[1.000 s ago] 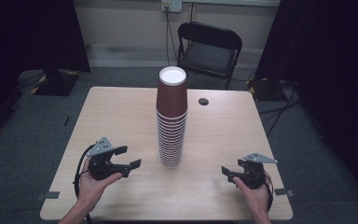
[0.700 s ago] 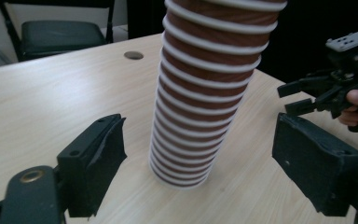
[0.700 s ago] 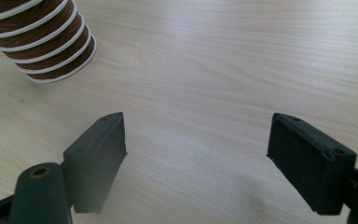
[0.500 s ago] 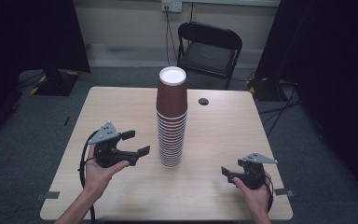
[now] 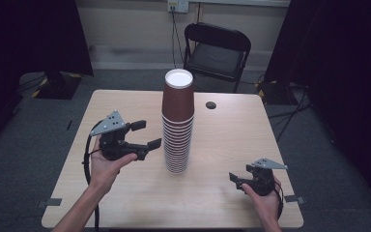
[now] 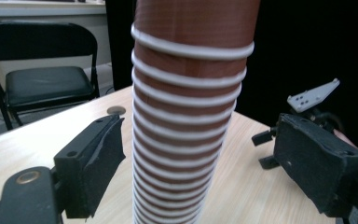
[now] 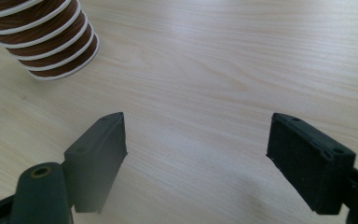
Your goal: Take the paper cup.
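We look down on a light wooden table (image 5: 212,193) set on grey carpet, with a black folding chair (image 5: 216,48) beyond its far edge and dark curtains to either side. A tall stack of brown paper cups (image 5: 178,123), upside down with white rims, stands upright near the middle of the surface, and a small dark round thing (image 5: 210,105) we cannot identify lies towards the far edge. The left gripper (image 5: 142,135) is held above the surface just beside the stack, on its left, jaws spread apart and not touching it. The right gripper (image 5: 235,180) sits low near the near right corner, well apart from the stack; its jaws are too small here for us to judge. In the left gripper view, the stack (image 6: 186,121) rises between the parted jaws, its top and base cut off by the frame, and the other gripper (image 6: 307,100) shows farther off, partly hidden behind one jaw. In the right gripper view, the jaws stand wide open over bare wood, and just the base of the stack (image 7: 46,39) enters at the upper left corner.
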`<state>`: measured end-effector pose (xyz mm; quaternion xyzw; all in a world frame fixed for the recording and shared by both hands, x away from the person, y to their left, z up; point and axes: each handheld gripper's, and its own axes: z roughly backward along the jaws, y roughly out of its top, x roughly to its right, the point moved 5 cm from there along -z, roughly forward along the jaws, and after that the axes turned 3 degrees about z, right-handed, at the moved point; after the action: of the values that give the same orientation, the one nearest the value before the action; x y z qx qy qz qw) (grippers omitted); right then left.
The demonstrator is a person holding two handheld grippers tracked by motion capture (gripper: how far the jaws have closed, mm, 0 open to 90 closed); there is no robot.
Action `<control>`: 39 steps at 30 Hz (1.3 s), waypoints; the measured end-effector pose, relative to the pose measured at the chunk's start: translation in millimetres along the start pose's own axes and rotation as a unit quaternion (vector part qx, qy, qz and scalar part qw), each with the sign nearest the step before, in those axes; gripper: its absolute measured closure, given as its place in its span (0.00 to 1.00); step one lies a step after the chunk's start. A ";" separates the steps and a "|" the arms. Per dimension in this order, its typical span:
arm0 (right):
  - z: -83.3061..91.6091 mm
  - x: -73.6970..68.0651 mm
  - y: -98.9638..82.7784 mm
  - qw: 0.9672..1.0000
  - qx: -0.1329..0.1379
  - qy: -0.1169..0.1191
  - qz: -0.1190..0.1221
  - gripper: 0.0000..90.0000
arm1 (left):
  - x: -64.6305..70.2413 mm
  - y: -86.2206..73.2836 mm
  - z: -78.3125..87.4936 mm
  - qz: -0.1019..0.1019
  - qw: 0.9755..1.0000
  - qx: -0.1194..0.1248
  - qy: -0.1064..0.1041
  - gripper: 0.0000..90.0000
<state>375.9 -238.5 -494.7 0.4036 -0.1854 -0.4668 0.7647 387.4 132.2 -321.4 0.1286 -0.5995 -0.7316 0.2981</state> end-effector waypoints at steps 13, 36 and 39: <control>0.9 -1.8 0.5 1.000 0.002 0.001 0.006 0.21 | 10.9 49.4 -8.4 -0.025 0.999 0.022 -0.019 0.17; 1.4 -2.8 -0.1 1.000 -0.001 0.011 0.007 0.18 | 11.8 95.3 -49.4 -0.045 0.999 0.018 0.008 0.17; 1.0 -2.7 0.0 1.000 0.000 0.012 0.008 0.18 | 10.0 96.4 -54.5 -0.048 0.999 0.014 0.009 0.17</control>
<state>373.9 -236.6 -493.8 0.4075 -0.1788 -0.4557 0.7709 436.5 72.7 -241.3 0.1682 -0.6002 -0.7352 0.2664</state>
